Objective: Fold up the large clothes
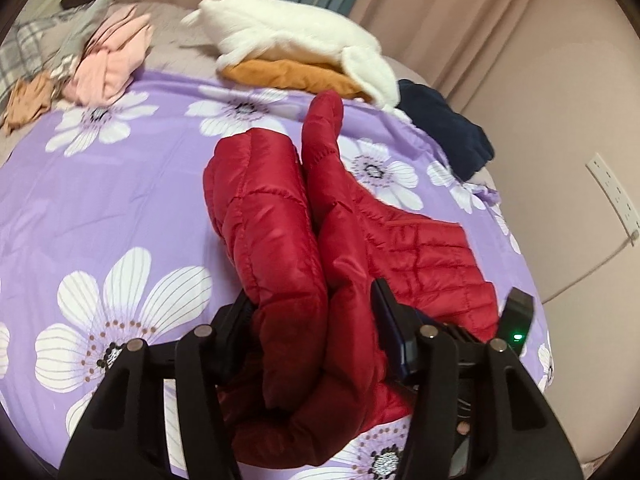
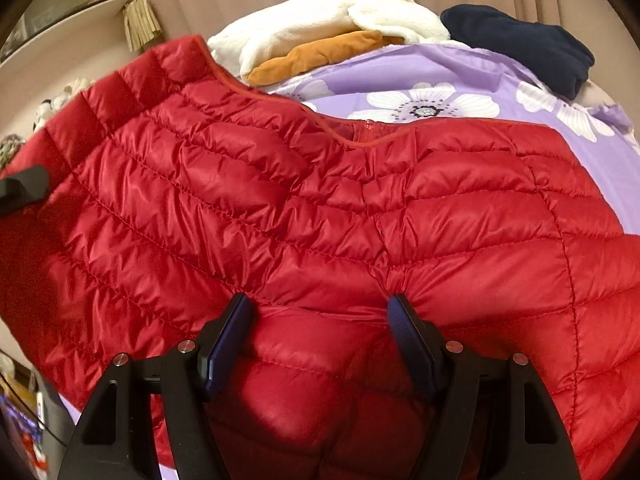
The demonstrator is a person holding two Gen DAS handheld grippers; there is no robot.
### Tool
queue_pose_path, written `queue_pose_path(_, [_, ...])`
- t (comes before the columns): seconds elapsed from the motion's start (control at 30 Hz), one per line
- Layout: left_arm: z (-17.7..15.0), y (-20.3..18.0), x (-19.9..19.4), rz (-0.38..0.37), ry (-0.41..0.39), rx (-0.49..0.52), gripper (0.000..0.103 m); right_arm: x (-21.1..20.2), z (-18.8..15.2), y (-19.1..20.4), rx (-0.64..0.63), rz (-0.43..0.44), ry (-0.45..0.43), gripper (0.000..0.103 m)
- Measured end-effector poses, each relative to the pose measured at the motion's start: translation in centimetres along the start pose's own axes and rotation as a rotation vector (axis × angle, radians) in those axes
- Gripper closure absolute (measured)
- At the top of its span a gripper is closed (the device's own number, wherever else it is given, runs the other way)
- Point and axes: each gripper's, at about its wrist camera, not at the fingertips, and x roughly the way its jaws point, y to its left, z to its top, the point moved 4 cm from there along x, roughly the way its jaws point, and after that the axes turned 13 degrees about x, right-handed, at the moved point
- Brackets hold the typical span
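The left tool [image 1: 312,316] has its pads pressed on a bunched fold of the red quilted jacket [image 1: 280,216], lifted clear of the bed; the right tool [image 2: 320,312] grips another thick fold of the same jacket [image 2: 280,200], jaws fairly wide around the padding. The bed [image 1: 120,184] carries a purple cover printed with big white flowers, and the jacket's body lies across it toward the right side. Beige curtains [image 1: 480,20] close off the room behind. At the far edge sits a white fleece garment [image 1: 296,32] on top of an orange one [image 1: 292,74], a navy garment [image 1: 444,128] just beside them, and a pink bundle [image 1: 112,60] far left
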Motion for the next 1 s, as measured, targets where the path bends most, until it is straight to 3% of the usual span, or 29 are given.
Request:
queue_pose_path(0.3, [1.8, -6.2, 0.9, 0.023, 0.005, 0.159, 0.048, -0.1, 0.3, -0.3, 0.043, 0.033, -0.007, 0.03])
queue_pose_path(0.6, [3.7, -10.1, 4.5, 0.04, 0.006, 0.19, 0.046, -0.2, 1.1, -1.3, 0.07, 0.086, -0.02, 0.03])
queue_pose_path(0.9, [4.1, -11.9, 7.0, 0.02, 0.045, 0.179, 0.046, -8.2, 0.4, -5.5, 0.054, 0.037, -0.144, 0.03])
queue_pose_path(1.0, [4.0, -12.8, 7.3, 0.021, 0.046, 0.191, 0.047, -10.7, 0.0, -8.9, 0.108, -0.042, -0.196, 0.03])
